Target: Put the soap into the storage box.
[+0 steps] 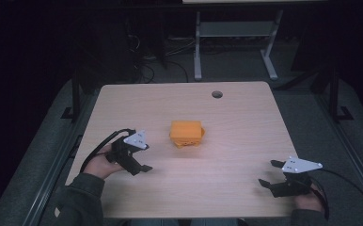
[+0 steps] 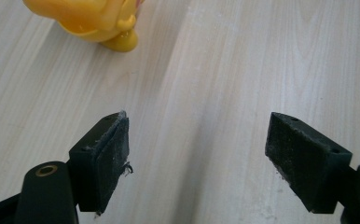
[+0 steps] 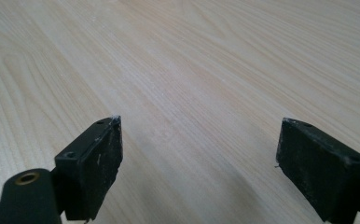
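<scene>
We have hardly begun; our left tongs [image 1: 142,162] and right tongs [image 1: 269,173] both gape wide and empty over the desk [image 1: 236,122]; the orange box [image 1: 186,133] sits untouched at mid-desk, nearer the left tongs; grasping remains.

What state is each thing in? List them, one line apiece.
Orange box: lid shut, sitting mid-table, untouched.
Left gripper: open, nothing between its jaws, apart from the box.
Right gripper: open, nothing between its jaws, over bare wood.
Table: flat, with a round hole near its far edge.
</scene>
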